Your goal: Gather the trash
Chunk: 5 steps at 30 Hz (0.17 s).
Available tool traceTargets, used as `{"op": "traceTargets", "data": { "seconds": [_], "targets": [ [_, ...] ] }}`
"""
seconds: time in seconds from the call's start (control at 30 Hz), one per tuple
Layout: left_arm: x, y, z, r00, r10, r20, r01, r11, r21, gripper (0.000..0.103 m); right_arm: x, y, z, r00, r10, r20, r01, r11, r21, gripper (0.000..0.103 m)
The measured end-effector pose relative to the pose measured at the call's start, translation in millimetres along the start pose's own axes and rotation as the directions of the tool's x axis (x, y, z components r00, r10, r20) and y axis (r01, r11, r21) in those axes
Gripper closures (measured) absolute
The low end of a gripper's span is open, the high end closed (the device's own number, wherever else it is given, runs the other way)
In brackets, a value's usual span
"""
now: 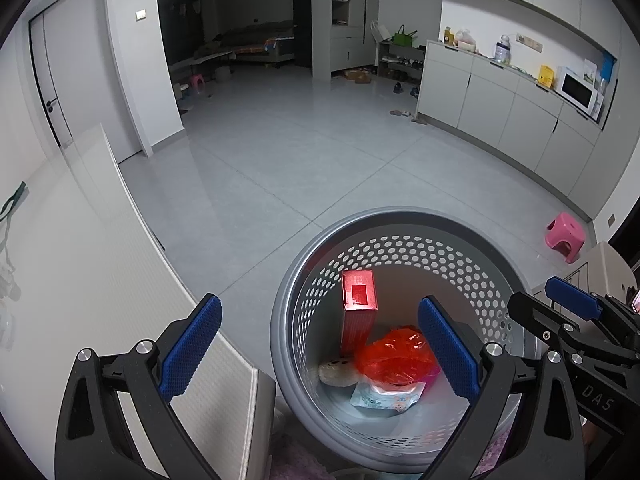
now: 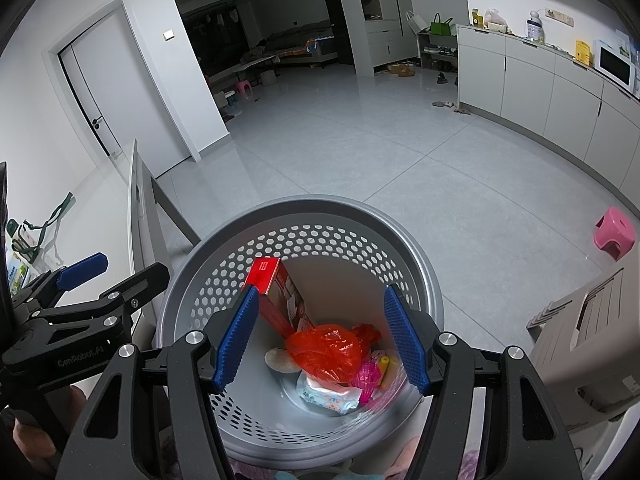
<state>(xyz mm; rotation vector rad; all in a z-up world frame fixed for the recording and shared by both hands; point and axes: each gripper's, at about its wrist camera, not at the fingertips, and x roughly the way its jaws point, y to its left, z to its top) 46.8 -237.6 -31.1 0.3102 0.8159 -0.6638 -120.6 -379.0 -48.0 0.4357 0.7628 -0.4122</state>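
A grey perforated waste basket [image 2: 304,216] is standing upright, its mouth lying below and between the right jaws. Inside, a red carton [image 2: 276,292] is leaning against the wall nearest the left-hand jaw. A crumpled orange-red plastic bag [image 2: 326,350] is lying centrally, covering a printed wipes packet [image 2: 330,396] and what is probably a pink wrapper [image 2: 366,376].

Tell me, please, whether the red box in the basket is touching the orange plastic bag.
Cannot tell. In the right wrist view the red box leans on the basket wall and the orange plastic bag overlaps its lower end, hiding any contact or gap.
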Motion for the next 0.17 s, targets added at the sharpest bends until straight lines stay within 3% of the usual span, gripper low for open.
{"op": "traceTargets", "data": {
  "seconds": [0.17],
  "targets": [
    [-0.2,0.9,0.4,1.000,0.000,0.000,0.000,1.000,0.000,0.006,0.2,0.8,1.5,1.000,0.000,0.000,0.000,1.000,0.000,0.041]
  ]
}}
